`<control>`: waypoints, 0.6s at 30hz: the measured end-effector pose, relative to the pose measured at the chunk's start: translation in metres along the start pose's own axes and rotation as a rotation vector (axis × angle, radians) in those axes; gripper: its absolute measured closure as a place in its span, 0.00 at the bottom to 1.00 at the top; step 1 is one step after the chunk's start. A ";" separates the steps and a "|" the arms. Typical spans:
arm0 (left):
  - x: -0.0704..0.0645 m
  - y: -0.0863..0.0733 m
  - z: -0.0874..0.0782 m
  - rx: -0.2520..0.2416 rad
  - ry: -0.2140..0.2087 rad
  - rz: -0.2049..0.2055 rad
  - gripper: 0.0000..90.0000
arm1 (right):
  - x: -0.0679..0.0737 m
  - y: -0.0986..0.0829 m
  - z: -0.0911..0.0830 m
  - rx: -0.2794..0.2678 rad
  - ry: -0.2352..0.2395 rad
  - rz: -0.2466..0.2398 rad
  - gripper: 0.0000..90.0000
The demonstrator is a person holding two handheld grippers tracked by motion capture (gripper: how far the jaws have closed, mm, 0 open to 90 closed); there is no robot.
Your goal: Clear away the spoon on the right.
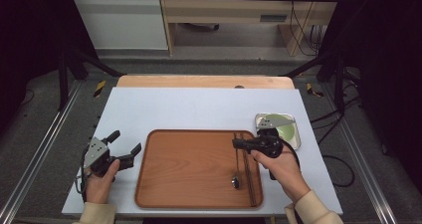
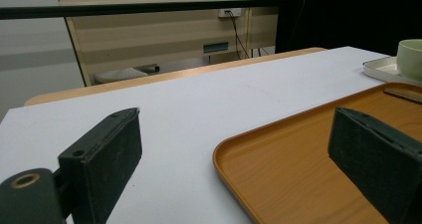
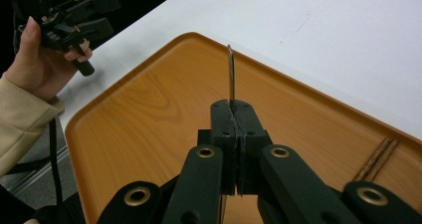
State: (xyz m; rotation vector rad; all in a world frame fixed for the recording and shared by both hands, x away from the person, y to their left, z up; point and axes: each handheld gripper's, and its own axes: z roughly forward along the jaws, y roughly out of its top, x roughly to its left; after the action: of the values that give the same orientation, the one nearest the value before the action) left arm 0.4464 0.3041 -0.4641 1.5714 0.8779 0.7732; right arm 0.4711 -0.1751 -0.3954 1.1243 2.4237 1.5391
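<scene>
A wooden tray [image 1: 189, 159] lies on the white table cover. Near its right side a metal spoon [image 1: 236, 176] lies with its bowl toward me, beside a pair of dark chopsticks [image 1: 247, 171]. My right gripper [image 1: 236, 143] is over the tray's right part, shut on the spoon's handle. In the right gripper view the thin handle [image 3: 231, 72] sticks out past the closed right gripper [image 3: 235, 109], and the chopsticks [image 3: 375, 157] lie at the lower right. My left gripper [image 1: 126, 141] is held open just left of the tray, with nothing in it. The left gripper [image 2: 239, 159] spans the tray's corner [image 2: 234, 154].
A pale green bowl [image 1: 287, 127] sits on a small square metal tray [image 1: 296, 139] right of the wooden tray; the bowl [image 2: 410, 59] also appears far right in the left gripper view. Bare white cover [image 1: 199, 107] lies behind the tray. Dark frame rails flank the table.
</scene>
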 end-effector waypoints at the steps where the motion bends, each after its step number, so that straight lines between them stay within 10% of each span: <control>1: 0.000 0.000 0.000 0.001 0.000 0.002 0.07 | -0.001 -0.001 0.001 0.001 0.001 0.002 0.99; 18: 0.003 0.000 -0.001 -0.008 0.006 0.000 0.07 | -0.010 -0.006 0.008 0.026 -0.011 0.022 0.97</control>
State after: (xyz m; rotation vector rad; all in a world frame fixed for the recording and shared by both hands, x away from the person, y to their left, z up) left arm 0.4467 0.3075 -0.4637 1.5627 0.8789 0.7809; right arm 0.4781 -0.1763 -0.4072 1.1643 2.4390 1.5076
